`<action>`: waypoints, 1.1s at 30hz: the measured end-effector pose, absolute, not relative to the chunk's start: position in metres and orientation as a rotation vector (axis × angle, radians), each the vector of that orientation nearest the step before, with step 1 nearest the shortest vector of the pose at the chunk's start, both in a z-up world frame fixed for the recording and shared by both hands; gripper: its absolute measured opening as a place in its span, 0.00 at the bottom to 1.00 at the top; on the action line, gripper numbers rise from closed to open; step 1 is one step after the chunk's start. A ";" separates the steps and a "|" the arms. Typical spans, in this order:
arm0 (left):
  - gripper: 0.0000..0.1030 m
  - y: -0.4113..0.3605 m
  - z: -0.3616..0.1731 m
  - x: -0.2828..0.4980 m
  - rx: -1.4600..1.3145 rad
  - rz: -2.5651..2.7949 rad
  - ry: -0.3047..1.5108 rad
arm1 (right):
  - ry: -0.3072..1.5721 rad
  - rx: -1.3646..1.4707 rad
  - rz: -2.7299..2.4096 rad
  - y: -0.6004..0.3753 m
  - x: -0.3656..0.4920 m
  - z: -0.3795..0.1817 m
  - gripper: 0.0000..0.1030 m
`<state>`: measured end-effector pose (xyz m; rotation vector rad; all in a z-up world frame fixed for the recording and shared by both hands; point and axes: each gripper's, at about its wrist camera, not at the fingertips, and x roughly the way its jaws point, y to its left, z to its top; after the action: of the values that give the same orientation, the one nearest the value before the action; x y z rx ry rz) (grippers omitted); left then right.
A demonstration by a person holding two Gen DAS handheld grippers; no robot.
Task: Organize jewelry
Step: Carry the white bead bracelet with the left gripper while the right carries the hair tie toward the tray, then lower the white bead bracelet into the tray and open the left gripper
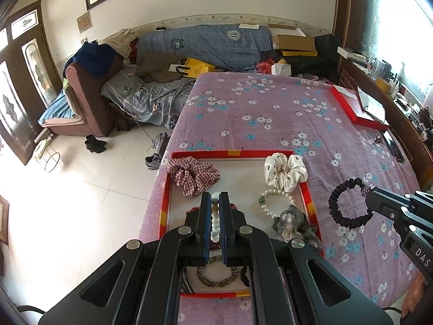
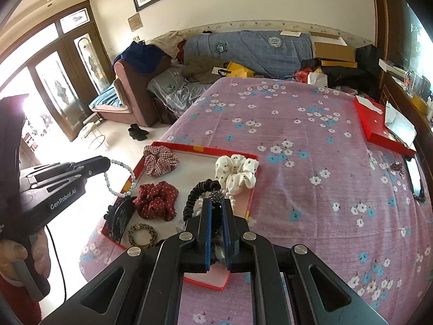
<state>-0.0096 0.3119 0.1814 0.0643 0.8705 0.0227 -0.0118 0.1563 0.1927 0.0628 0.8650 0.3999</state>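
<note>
Left gripper (image 1: 215,203) pinches a bead bracelet (image 2: 120,174) above the tray (image 1: 232,153), right gripper (image 2: 216,208) pinches a black scrunchie (image 1: 349,203) over the bed (image 2: 297,162); either thin grip could slip.

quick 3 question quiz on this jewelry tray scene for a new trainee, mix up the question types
1. True or false: the left gripper is shut on the pale bead bracelet.
2. What does the right gripper hold? A) white scrunchie B) black hair tie with a beaded charm C) pearl bracelet
3. Which scrunchie in the red-rimmed tray lies at its far left corner as the left wrist view shows it?

Key
1. True: the beads run between its fingers.
2. B: the black hair tie hangs from its tip, lifted beside the tray over the floral bedspread.
3. The plaid scrunchie; the white scrunchie lies at the far right corner.
</note>
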 end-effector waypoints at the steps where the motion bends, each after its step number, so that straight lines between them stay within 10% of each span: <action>1: 0.05 0.314 0.182 -0.007 0.062 0.018 0.872 | 0.866 0.066 0.399 0.157 -0.011 0.192 0.08; 33: 0.05 0.345 0.176 0.051 -0.258 -0.254 0.991 | 0.897 0.160 0.380 0.159 0.018 0.177 0.08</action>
<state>0.0514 0.3450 0.1764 -0.2581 0.9908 -0.2545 0.0178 0.1588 0.1766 0.1598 0.8972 0.3804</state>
